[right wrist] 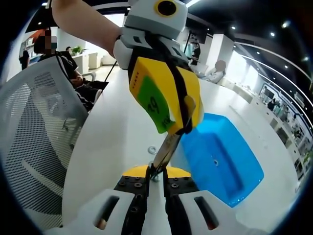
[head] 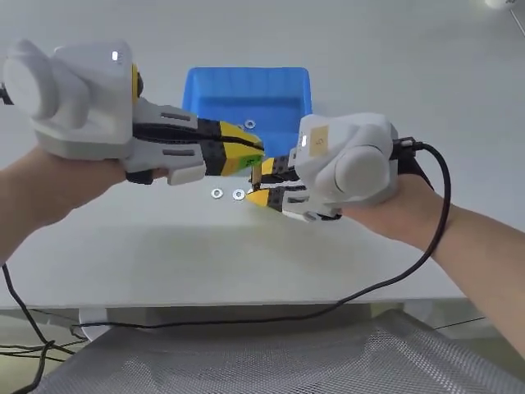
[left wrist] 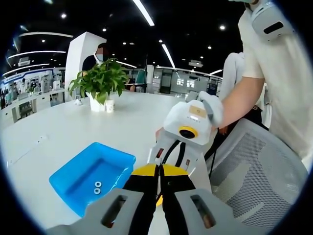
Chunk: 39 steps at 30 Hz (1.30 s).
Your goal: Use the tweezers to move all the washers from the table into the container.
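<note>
In the head view your left claw [head: 250, 152] comes in from the left and your right claw [head: 256, 187] from the right. Their yellow tips meet just in front of the blue container [head: 205, 90]. The container sits toward the far edge of the white desk [head: 164, 246], about midway along it. Two washers [head: 216, 194] lie side by side on the desk between the container and the near edge, just left of the right claw's tip. One washer [head: 249, 125] lies inside the container. A black cable [head: 426, 246] runs from your right gripper down over the near edge.

In the left gripper view your left claw's jaws are pressed together, with only a thin line between them. The right gripper's white body is straight ahead of them. The container [left wrist: 73, 171] lies to the lower left with two washers [left wrist: 98, 185] in it. A potted plant [left wrist: 100, 81] stands farther off on the desk. A person [left wrist: 274, 88] in a white shirt and a mesh chair [left wrist: 254, 176] are on the right.

In the right gripper view the tweezers [right wrist: 169, 142] slant from the left claw's clenched yellow tips down to your right claw. The right claw's jaws are drawn together on the tweezers' lower end, so each claw grips one end. One washer [right wrist: 152, 150] lies on the desk just beside the tweezers, and another [right wrist: 215, 161] lies inside the container [right wrist: 239, 186] to the right.
</note>
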Tool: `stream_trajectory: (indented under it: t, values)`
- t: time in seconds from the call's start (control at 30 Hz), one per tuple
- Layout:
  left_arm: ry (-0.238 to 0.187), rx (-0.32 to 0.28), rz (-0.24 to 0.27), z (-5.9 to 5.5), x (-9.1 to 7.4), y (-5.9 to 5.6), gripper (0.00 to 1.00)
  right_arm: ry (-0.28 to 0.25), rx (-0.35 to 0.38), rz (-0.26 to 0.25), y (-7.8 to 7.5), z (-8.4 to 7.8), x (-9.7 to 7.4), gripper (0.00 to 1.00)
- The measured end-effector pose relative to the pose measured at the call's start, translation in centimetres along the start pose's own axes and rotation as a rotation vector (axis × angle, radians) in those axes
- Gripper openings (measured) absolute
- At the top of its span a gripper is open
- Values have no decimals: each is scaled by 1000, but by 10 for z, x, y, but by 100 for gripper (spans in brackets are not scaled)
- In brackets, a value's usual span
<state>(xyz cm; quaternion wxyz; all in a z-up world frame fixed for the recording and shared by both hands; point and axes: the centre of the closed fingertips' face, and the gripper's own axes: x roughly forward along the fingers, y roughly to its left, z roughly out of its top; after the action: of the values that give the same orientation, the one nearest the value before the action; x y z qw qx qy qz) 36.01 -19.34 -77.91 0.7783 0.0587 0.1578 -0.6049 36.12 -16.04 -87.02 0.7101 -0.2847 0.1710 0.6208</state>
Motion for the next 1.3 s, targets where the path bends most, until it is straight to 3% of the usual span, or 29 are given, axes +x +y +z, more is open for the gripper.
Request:
stream_trajectory:
  t: [0.63, 1.3]
  values:
    - [7, 14, 3, -2, -2, 0, 4, 7, -6, 6, 0, 1, 0, 10]
    - [-14, 18, 12, 15, -8, 4, 3, -4, 14, -8, -6, 14, -10, 10]
